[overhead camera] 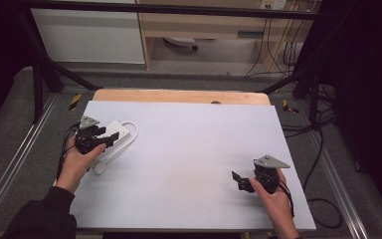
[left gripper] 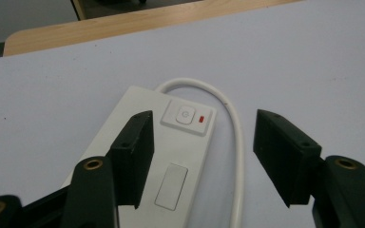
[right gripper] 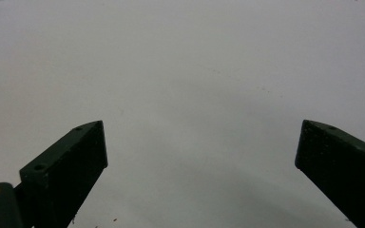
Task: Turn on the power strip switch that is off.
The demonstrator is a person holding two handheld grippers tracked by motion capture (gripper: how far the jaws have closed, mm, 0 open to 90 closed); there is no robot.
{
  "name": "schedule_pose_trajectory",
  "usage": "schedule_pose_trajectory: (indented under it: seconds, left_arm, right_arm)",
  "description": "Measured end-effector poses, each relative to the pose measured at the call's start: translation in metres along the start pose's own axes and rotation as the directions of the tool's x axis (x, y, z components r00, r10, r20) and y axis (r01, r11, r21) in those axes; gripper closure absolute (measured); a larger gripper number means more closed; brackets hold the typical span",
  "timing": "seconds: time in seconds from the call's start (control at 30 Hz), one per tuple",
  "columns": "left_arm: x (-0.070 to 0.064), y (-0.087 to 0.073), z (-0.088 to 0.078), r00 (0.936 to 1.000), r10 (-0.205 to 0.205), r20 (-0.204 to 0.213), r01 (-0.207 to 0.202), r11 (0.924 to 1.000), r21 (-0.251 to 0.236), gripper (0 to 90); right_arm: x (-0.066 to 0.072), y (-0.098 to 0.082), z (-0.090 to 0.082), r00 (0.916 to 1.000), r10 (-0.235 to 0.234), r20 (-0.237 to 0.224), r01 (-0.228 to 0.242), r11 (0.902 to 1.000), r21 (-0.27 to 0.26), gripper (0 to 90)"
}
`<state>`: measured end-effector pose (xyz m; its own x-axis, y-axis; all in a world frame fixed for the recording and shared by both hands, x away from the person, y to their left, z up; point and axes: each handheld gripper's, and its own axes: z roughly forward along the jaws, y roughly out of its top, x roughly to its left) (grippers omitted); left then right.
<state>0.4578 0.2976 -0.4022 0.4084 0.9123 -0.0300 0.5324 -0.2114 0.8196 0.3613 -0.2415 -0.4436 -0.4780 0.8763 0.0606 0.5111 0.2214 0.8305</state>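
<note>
High view is showing a white power strip (overhead camera: 115, 133) lying at the left of the frame on the white desk (overhead camera: 189, 149), its cord (overhead camera: 129, 137) looping beside it. Left claw (overhead camera: 102, 139) is hovering over the strip, jaws spread wide, holding nothing. Right claw (overhead camera: 239, 181) is gaping wide over bare desk at lower right. Grey carpet (overhead camera: 25, 134) is surrounding the desk.

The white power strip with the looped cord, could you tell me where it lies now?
The white power strip lies at the left side of the white table sheet in the high view, under the open left gripper.
</note>
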Motion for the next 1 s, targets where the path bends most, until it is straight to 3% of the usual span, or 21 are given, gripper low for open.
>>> schedule_pose_trajectory:
  seconds: [0.27,0.5,0.8,1.0]
  left_arm:
    - [0.007,-0.005,0.006,1.0,-0.006,-0.004,0.007,0.9991,0.042,47.4]
    - [0.011,-0.006,0.007,0.9999,-0.013,-0.005,0.013,0.9984,0.055,59.3]
    - [0.009,-0.007,0.009,0.9997,0.025,0.001,-0.025,0.9964,0.082,74.1]
    - [0.01,-0.008,0.011,0.9996,0.025,0.013,-0.026,0.9959,0.087,82.1]
  right_arm:
    - [0.0,0.0,0.0,1.0,-0.005,-0.002,0.005,1.0,0.001,3.9]
    - [0.0,0.0,0.0,1.0,-0.009,-0.002,0.009,1.0,0.001,3.8]
    - [-0.001,0.0,0.0,1.0,-0.008,-0.004,0.008,1.0,0.002,3.9]
    - [0.0,0.0,0.0,1.0,-0.008,-0.005,0.008,1.0,0.003,3.9]
